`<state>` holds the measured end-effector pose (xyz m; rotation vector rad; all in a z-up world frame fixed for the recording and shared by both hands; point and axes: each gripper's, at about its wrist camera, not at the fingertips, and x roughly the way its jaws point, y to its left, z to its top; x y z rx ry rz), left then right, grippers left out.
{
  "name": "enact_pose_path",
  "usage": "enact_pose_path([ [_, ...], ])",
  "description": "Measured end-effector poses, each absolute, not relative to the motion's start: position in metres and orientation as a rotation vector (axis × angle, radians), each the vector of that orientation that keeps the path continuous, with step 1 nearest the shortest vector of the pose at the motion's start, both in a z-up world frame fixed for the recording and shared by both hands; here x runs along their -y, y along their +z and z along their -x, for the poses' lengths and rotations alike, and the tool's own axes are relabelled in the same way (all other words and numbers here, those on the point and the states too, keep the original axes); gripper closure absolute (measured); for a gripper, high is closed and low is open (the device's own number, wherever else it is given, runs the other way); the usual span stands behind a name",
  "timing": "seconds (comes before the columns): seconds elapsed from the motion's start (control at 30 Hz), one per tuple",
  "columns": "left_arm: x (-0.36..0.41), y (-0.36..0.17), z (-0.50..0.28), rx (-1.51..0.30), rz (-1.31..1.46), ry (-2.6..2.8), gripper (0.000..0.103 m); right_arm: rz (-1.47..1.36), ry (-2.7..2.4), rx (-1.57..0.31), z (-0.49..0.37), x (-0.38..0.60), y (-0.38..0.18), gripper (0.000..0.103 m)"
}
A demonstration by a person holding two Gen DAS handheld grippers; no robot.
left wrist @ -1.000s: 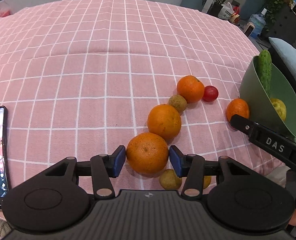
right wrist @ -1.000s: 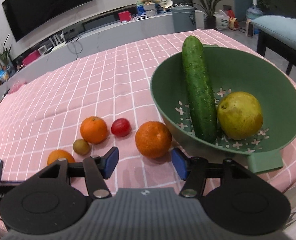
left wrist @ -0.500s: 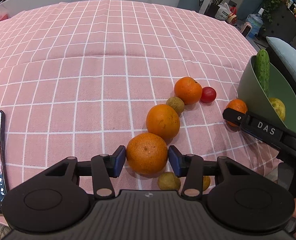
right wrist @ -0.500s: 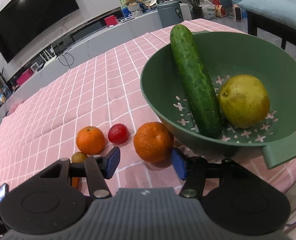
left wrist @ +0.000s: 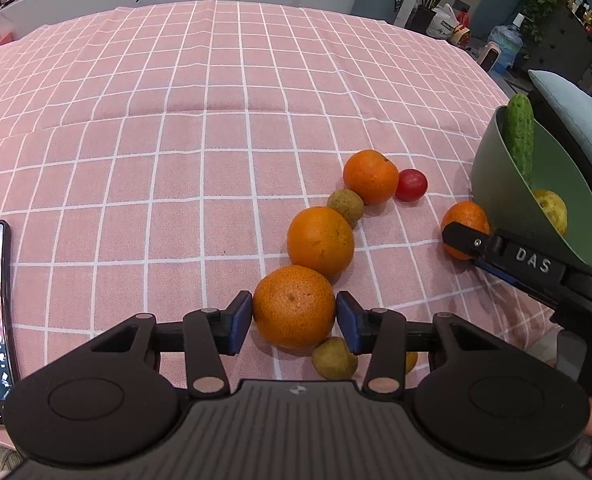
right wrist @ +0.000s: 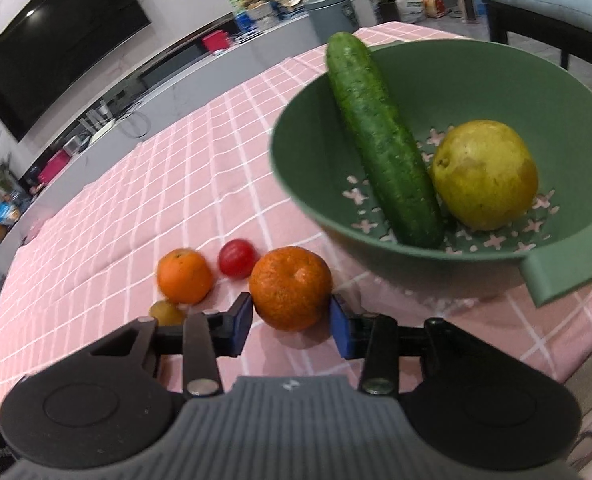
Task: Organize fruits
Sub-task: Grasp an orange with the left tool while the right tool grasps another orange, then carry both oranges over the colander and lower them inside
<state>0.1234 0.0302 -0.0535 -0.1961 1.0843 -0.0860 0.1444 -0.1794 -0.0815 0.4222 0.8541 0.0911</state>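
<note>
Jaws of the right gripper (right wrist: 290,326) have moved in from a second ago and now bracket the lone orange (right wrist: 290,288) by the green colander (right wrist: 551,276), pads at its flanks; whether they actually press it I cannot tell. Left gripper (left wrist: 294,322) jaws remain closed on the nearest orange (left wrist: 294,306) on the desk (left wrist: 136,160). At 12 o'clock of that fruit lies another orange (left wrist: 320,241). Both fruits look ready to lift into the colander, where a cucumber (right wrist: 379,144) and pear (right wrist: 484,174) lie.

Cucumber (right wrist: 381,148) left of pear (right wrist: 484,174) in bowl (right wrist: 567,92); tomato (right wrist: 237,258) left of bowl.
</note>
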Motion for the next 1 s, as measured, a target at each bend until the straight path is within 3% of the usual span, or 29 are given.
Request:
enact_pose_path([
  [0.57,-0.021,-0.002,-0.106,-0.939,0.234,-0.091,0.052,-0.337,0.329,-0.76,-0.112,0.19,-0.014,0.066],
  [1.0,0.045,0.049,-0.136,-0.841,0.237,-0.27,0.052,-0.159,0.312,-0.717,-0.105,0.247,0.032,0.066],
])
